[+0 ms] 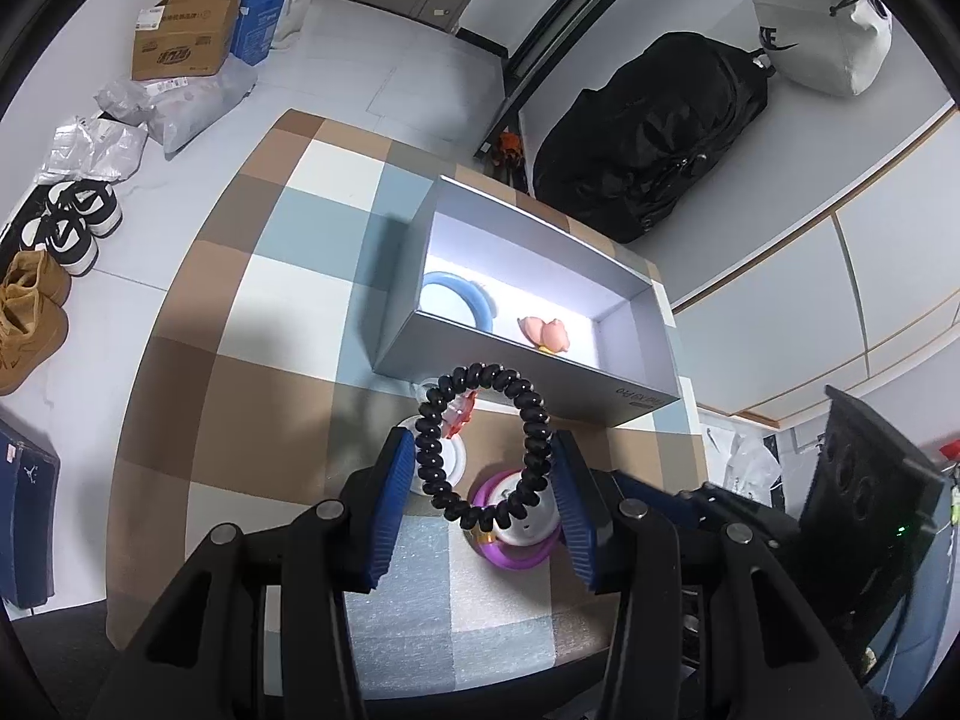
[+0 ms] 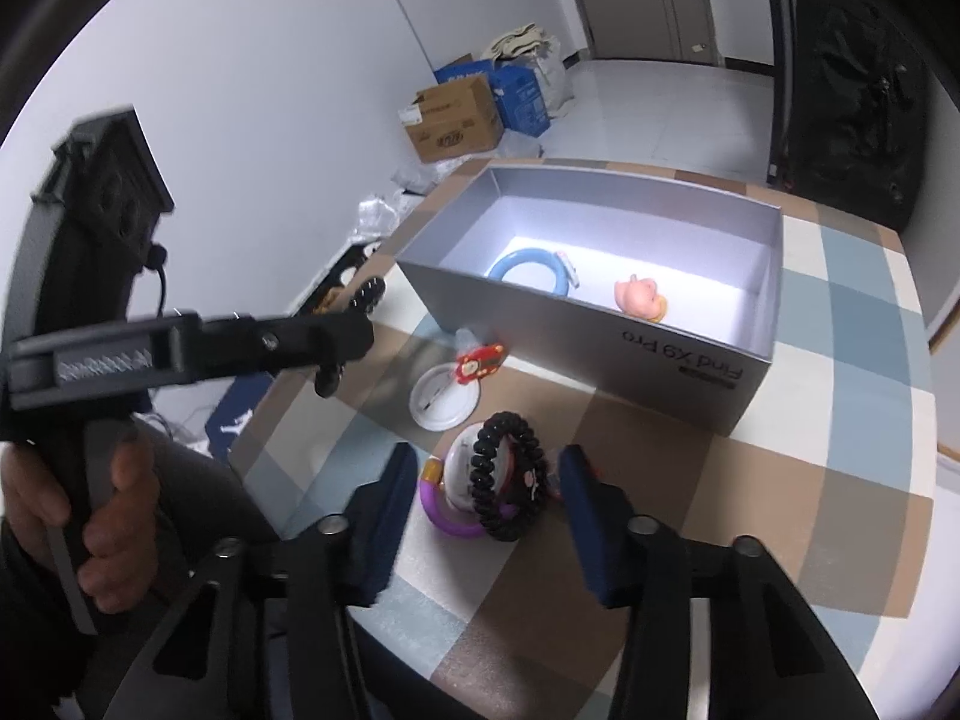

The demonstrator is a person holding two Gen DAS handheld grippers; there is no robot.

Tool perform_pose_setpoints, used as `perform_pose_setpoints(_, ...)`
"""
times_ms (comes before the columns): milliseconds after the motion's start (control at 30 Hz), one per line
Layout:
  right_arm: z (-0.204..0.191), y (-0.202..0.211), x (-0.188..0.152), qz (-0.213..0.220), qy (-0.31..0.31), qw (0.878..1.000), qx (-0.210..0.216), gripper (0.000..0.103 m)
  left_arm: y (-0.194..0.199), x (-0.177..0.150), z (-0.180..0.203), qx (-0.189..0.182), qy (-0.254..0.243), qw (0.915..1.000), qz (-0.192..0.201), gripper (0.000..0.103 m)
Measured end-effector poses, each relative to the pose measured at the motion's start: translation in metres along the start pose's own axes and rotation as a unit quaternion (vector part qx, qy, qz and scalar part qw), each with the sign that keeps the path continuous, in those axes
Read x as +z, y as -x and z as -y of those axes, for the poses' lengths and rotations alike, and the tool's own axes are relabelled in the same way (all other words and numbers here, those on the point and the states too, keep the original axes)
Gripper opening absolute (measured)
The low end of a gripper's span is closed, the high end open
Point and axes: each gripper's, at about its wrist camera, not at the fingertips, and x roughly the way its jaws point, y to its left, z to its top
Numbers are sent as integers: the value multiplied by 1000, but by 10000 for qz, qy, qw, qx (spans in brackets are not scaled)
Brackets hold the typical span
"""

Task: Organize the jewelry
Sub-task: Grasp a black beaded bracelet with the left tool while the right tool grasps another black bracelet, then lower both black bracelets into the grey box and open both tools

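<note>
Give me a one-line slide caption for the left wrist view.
Left gripper holds a black spiral bracelet above the checkered table, short of the open grey box.

Grey box (image 2: 600,354) side, right wrist view: "Find X9 Pro", printed upside down; a smaller dark label under it is too small to read.
Grey box (image 1: 528,372) side, left wrist view: the same print, only partly legible at the lower right corner.
White bag (image 1: 816,24): a black swoosh logo.
Brown carton (image 2: 456,120): printed characters, not legible.
Blue carton (image 1: 258,18): white characters, not legible.
</note>
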Motion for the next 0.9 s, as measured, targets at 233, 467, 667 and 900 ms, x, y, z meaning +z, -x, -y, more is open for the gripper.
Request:
perform_pose_setpoints(233,-1,-5,1,-111,83,9999,-89,9,0,3,5,-79,-29,10000,6,40)
perform_pose_setpoints(467,8,8,5,28,-265,9996,84,8,2,8,8,-156,15,9999,72,40)
perform_pose_setpoints(667,23,25,15,323,-663,9968,302,8,4,15,15,-272,17,9995,169,40)
perform_pose_setpoints(900,32,41,23,622,-904,9919,644,8,3,25,23,-428,66,9986,294,40)
